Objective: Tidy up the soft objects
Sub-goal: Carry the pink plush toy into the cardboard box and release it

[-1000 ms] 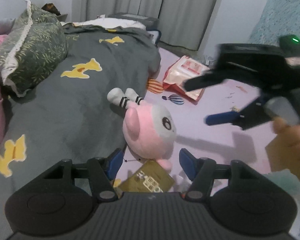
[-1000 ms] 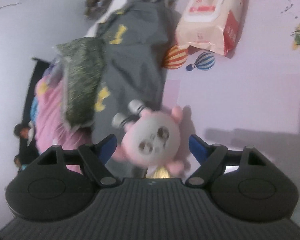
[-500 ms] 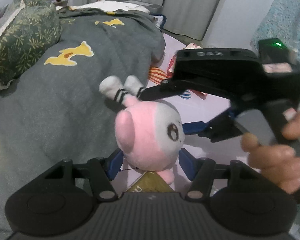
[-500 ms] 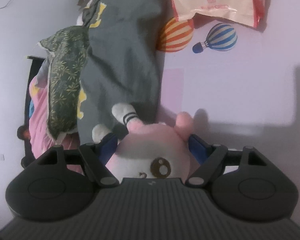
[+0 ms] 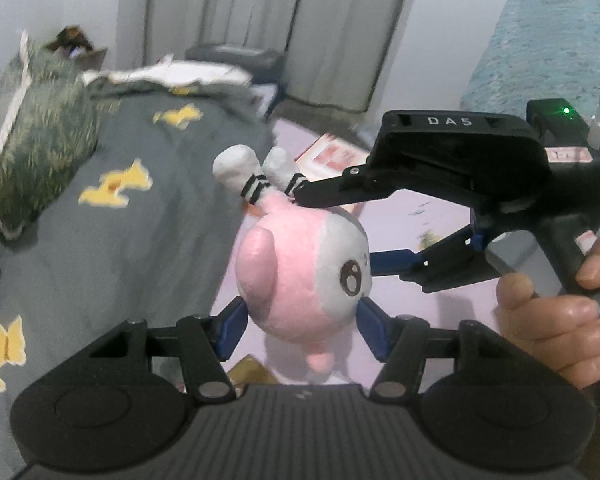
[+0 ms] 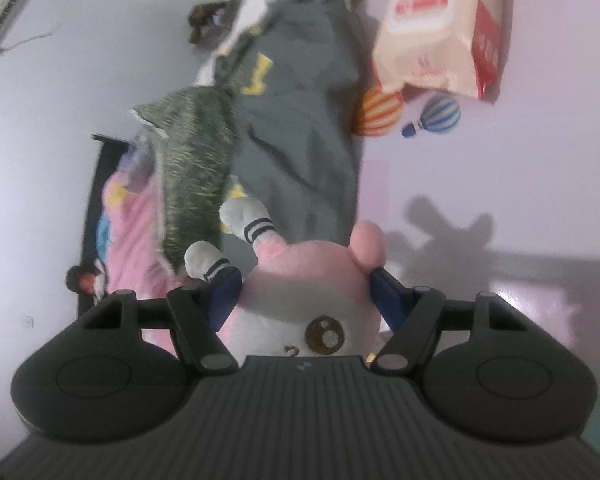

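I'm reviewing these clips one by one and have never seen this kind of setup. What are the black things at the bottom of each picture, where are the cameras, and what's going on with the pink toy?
There is no robot here: a person holds a hand-operated gripper in each hand, and each one carries a wide-angle camera looking out along its blue-tipped jaws.

The left wrist view shows the left gripper with its jaws on either side of the pink plush toy. The right gripper, held by the person's hand, comes in from the right.

The right wrist view, tilted sideways, shows the right gripper's jaws closing around the toy. The toy hangs upside down between both grippers, lifted above a lilac sheet. Also on the bed lie a grey blanket, a green pillow and a tissue pack.
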`<state>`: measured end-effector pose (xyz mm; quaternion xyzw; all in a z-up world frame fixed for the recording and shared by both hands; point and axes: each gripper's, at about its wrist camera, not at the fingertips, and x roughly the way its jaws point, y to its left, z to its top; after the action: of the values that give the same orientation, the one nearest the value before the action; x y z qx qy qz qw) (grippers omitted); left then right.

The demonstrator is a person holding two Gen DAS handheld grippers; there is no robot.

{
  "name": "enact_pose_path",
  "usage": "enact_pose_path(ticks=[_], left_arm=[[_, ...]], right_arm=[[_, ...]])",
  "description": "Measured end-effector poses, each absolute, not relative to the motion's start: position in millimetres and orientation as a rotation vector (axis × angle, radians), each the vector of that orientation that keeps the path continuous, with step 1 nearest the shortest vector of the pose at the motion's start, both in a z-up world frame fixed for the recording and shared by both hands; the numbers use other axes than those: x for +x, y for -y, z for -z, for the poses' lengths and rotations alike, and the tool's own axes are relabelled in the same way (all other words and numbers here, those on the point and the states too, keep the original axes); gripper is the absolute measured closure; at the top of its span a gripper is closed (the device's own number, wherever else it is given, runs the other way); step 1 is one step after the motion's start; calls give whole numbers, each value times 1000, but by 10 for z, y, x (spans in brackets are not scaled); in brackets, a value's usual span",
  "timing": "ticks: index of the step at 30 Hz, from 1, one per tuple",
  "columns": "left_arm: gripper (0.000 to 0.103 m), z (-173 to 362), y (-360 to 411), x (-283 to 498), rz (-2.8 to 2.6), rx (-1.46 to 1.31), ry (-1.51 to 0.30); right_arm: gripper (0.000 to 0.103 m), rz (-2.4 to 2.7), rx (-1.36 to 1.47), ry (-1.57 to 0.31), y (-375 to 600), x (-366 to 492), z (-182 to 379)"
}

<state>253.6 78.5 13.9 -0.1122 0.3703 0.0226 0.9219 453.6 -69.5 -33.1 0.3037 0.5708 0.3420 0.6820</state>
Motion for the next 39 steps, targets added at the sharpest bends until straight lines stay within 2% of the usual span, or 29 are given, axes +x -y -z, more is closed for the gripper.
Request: enact_pose_path(ticks=[9, 17, 23, 28, 34, 39], left_arm=[[42, -711, 74, 2197, 155, -109, -644], [41, -820, 1212, 2115, 450, -40, -658], [40, -561, 2061, 2195, 636, -8, -780], [40, -88, 2504, 2501, 697, 15, -939], [41, 317, 2765, 2608, 633, 116, -1032], [42, 320, 2692, 2631, 620, 108, -1019]], right_arm=[[32, -745, 814, -1131, 1869, 3989, -302], [31, -535, 1002, -969, 3537, 3144, -462], [30, -300, 1126, -903, 4522, 2519, -179], [28, -89, 1219, -923, 5032, 2201, 262], [25, 29, 1318, -996, 5137, 2080, 836], [25, 17, 1321, -1012, 5107, 2102, 952]])
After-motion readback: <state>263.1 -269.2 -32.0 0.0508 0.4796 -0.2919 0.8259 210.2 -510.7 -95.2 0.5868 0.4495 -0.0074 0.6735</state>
